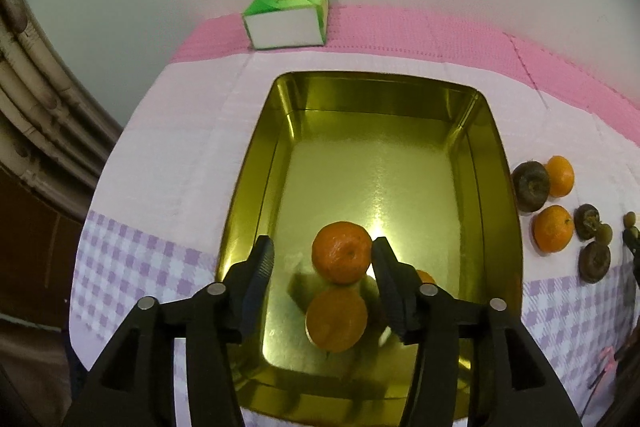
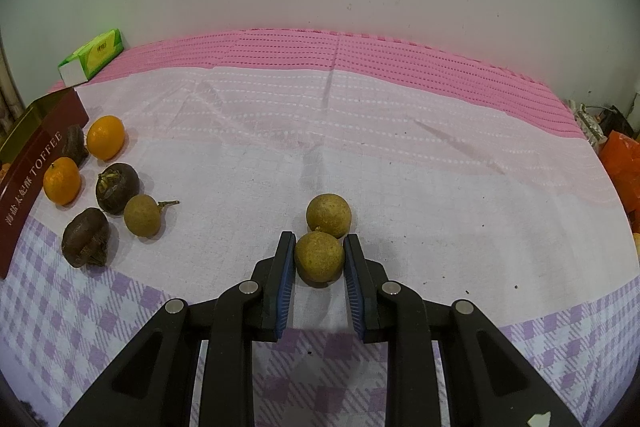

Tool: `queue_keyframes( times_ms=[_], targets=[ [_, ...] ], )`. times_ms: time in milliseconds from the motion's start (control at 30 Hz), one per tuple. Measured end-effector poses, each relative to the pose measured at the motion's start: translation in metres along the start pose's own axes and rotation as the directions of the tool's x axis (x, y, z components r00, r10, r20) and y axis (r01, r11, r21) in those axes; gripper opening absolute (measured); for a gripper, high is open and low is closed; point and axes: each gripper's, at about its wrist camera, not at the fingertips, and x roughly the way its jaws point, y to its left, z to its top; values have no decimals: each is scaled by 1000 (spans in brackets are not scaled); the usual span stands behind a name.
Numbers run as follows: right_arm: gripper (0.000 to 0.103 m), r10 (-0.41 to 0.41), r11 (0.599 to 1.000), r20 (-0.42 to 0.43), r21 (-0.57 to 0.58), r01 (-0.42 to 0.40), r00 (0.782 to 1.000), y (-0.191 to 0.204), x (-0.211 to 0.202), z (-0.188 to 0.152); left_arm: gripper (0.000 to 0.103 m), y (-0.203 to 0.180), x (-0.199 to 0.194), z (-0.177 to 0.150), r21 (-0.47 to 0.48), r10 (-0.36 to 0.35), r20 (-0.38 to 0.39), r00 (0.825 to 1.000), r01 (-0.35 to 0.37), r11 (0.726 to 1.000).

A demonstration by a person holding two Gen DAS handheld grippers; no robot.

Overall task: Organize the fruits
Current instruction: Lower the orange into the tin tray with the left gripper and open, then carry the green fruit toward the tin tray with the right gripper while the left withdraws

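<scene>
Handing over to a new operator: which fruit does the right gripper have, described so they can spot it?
On the checked cloth, right of the toffee tin, two tan longans touch. The right gripper is shut on the nearer longan; the farther longan lies free.

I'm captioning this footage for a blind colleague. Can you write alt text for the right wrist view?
The right tool is shut on a tan longan on a pink and lilac checked tablecloth, a second longan just behind it. At left lie two tangerines, three dark brown fruits, another longan and a toffee tin.
</scene>
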Motion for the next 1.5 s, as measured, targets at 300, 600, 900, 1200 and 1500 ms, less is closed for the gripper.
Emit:
queue_keyframes(
  times_ms=[300,600,900,1200,1500],
  targets=[
    [22,-7,1000,-1,-1,7,1000,0,-1,1,69,11,-25,-20,5,42,49,998,-42,999],
    [22,-25,1000,-17,7,25,1000,5,-3,4,76,22,-36,-38,-12,97,79,992,-96,995],
    [22,13,1000,34,1,-13,999,24,-36,19,82,35,-40,-35,-58,86,96,992,-80,995],
    [22,223,967,67,-143,-212,973,119,-67,44,85,61,-45,-33,-154,95,96,991,-79,985],
    [22,392,881,8,-290,-373,920,225,-77,47,86,86,-50,-33,-244,111,97,989,-84,966]
  ],
)
